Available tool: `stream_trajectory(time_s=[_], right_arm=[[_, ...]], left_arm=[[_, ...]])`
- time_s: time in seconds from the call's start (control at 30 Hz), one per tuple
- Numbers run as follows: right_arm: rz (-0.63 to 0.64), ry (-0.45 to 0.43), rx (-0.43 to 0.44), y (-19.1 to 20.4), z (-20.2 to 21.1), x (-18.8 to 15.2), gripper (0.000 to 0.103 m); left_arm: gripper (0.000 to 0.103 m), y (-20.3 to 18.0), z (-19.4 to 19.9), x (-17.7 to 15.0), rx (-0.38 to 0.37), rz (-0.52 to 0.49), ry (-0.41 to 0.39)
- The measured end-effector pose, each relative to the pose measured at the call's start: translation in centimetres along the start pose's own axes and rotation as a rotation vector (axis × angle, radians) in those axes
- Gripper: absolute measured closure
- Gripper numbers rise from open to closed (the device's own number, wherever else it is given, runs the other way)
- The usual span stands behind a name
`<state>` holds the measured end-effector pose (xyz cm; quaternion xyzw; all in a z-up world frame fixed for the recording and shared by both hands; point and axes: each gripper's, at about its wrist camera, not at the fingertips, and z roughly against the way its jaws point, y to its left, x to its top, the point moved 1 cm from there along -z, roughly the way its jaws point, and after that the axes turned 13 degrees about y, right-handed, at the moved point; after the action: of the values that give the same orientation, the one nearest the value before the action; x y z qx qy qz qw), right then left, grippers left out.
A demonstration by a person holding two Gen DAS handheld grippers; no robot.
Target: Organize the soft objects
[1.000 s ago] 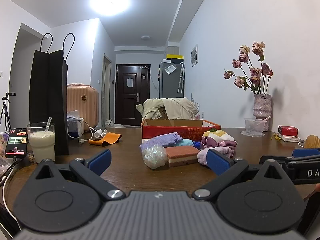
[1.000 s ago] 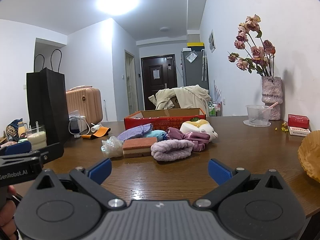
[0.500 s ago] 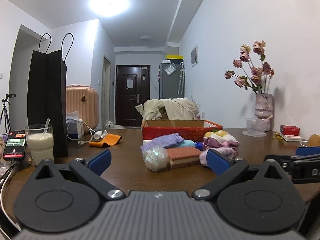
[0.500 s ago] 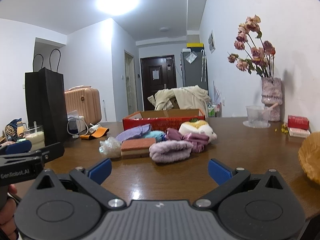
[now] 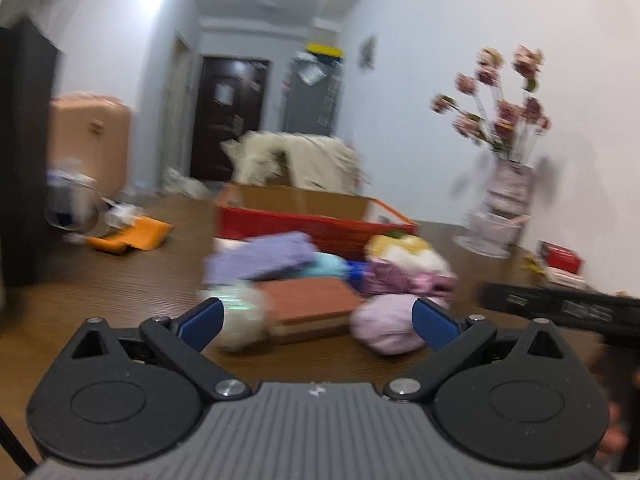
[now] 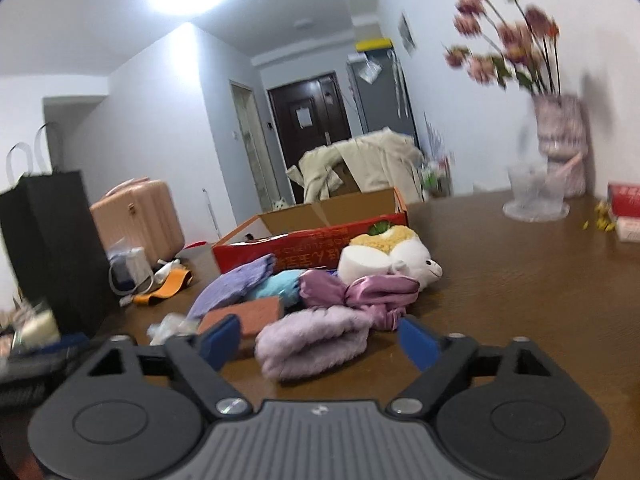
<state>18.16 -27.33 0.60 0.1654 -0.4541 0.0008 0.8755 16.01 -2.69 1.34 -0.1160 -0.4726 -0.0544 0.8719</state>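
A pile of soft things lies on the brown table in front of an open red cardboard box (image 6: 320,236). In it are a fluffy lilac roll (image 6: 312,340), a shiny purple scrunchie (image 6: 360,292), a white and yellow plush toy (image 6: 388,256), a purple cloth (image 6: 236,288), an orange sponge (image 6: 248,316) and a crinkly clear bag (image 5: 240,312). My right gripper (image 6: 320,340) is open and empty, just short of the lilac roll. My left gripper (image 5: 318,322) is open and empty, facing the sponge (image 5: 312,304) and the lilac roll (image 5: 384,324). The box also shows in the left wrist view (image 5: 312,220).
A vase of dried pink flowers (image 6: 560,152) and a clear plastic cup (image 6: 536,192) stand at the back right. A black paper bag (image 6: 44,248) stands at the left. An orange pouch (image 5: 132,236) lies left of the box. A red packet (image 5: 560,258) lies right.
Both grippers have moved forward towards the pile, which now looks larger and nearer. Both views are motion-blurred and tilted. Both grippers stay open.
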Motion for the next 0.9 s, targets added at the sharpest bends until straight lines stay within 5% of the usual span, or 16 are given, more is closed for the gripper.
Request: stream_trajectory(time_s=[0.2, 0.27, 0.37, 0.53, 0.63, 0.7, 0.8, 0.9], right_arm=[[-0.04, 0.092, 0.07, -2.9, -6.8, 3.5, 0.056], [-0.095, 0.147, 0.1, -4.0, -8.9, 3.6, 0.061], [-0.145, 0.228, 0.129, -5.0, -10.6, 2.8, 0.083], [-0.105, 0.234, 0.165, -4.3, -7.9, 1.3, 0.08], [-0.118, 0.226, 0.161, -4.7, -8.4, 1.6, 0.065], [-0.135, 0.236, 0.151, -5.1, -9.2, 1.8, 0.064], [-0.163, 0.257, 0.191, -5.7, -9.8, 1.6, 0.067], [-0.162, 0.26, 0.191, -5.8, -9.8, 1.4, 0.085]], left_arm=[[0.036, -2.1, -7.2, 2.5, -0.066, 0.106, 0.132], [0.054, -2.0, -9.4, 2.8, -0.085, 0.164, 0.201], [0.073, -1.4, -11.6, 2.4, -0.144, 0.235, 0.299], [0.069, -0.6, -11.4, 1.8, -0.129, 0.289, 0.284], [0.066, -0.8, -12.0, 2.0, -0.142, 0.305, 0.29], [0.067, -1.0, -12.3, 2.1, -0.157, 0.317, 0.291], [0.075, -1.3, -12.6, 2.1, -0.177, 0.313, 0.292], [0.085, -1.8, -12.1, 2.1, -0.166, 0.29, 0.276]])
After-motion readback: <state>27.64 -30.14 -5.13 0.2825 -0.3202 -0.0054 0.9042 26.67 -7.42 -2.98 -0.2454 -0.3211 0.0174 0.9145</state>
